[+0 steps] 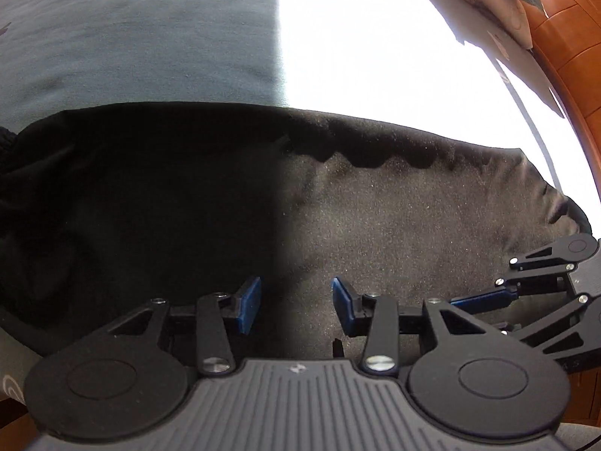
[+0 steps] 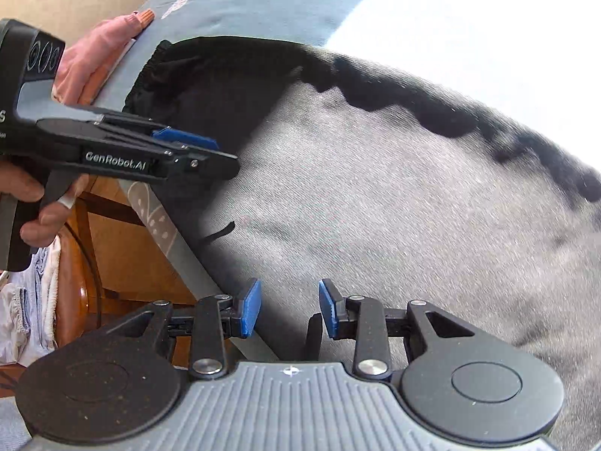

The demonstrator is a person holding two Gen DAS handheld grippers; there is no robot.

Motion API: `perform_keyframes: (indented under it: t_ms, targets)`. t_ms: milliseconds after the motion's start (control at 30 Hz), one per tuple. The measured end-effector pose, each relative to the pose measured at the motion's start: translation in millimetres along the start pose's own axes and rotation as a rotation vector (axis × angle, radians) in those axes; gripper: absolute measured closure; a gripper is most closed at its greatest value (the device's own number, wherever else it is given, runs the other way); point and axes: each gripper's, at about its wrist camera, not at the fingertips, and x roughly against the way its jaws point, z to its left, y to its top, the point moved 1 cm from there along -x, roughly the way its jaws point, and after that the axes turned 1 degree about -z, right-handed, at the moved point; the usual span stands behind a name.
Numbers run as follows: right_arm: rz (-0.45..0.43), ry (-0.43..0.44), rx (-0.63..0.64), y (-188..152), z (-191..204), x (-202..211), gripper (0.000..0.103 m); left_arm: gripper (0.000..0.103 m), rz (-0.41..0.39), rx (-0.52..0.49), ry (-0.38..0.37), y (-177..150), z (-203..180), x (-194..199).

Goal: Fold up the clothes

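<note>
A black garment (image 1: 375, 225) lies spread flat on the bed, half in shade and half in bright sun, with a wavy far edge. In the right wrist view the same garment (image 2: 413, 206) shows a gathered elastic end (image 2: 146, 71) at the left. My left gripper (image 1: 296, 300) hovers over its near part, open, with only cloth below the gap. My right gripper (image 2: 289, 304) is open too, above the garment's near edge by the bed's side. The left gripper (image 2: 210, 150), held by a hand (image 2: 37, 203), points in from the left. The right gripper's fingers (image 1: 484, 298) reach in at the right.
The bed has a grey-blue sheet (image 1: 150, 37) with a flower print, and a glaring sun patch (image 1: 375, 56). A pink garment (image 2: 94, 56) lies past the black one. Pale clothes (image 2: 30, 300) hang beside the bed over the wooden floor (image 2: 142, 263). A pillow (image 1: 518, 18) sits far right.
</note>
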Motion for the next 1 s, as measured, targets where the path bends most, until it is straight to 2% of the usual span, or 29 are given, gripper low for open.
perform_keyframes:
  t_ms: [133, 167, 200, 267, 367, 533, 700, 833, 867, 933, 1000]
  targets:
    - [0.006, -0.015, -0.056, -26, -15, -3, 0.063, 0.060, 0.058, -0.039, 0.037, -19, -15, -10]
    - [0.003, 0.003, -0.077, -31, -19, -1, 0.063, 0.056, 0.058, -0.060, 0.050, -21, -19, -11]
    - [-0.001, 0.024, -0.098, -35, -23, 1, 0.058, 0.056, 0.065, -0.081, 0.066, -21, -23, -11]
    - [0.002, 0.055, -0.144, -41, -25, 3, 0.057, 0.059, 0.094, -0.111, 0.106, -15, -33, -9]
    - [-0.059, 0.035, -0.161, -50, -29, 24, 0.057, 0.058, 0.080, -0.157, 0.063, -4, -54, -1]
    - [-0.126, -0.082, -0.273, -67, -71, 55, 0.057, 0.055, 0.043, -0.319, 0.023, 7, -108, -12]
    - [-0.113, -0.136, -0.323, -97, -92, 59, 0.055, 0.055, 0.012, -0.399, -0.024, 8, -150, -25]
    - [-0.110, -0.116, -0.338, -122, -93, 62, 0.052, 0.048, 0.143, -0.432, -0.020, -2, -167, -50]
    - [-0.122, -0.124, -0.343, -125, -94, 66, 0.052, 0.052, 0.165, -0.441, -0.008, -5, -169, -54]
    - [-0.151, -0.145, -0.354, -130, -96, 76, 0.052, 0.053, 0.163, -0.475, 0.015, -9, -177, -53]
    - [-0.196, -0.185, -0.382, -137, -107, 92, 0.052, 0.052, 0.146, -0.523, -0.007, -3, -189, -48]
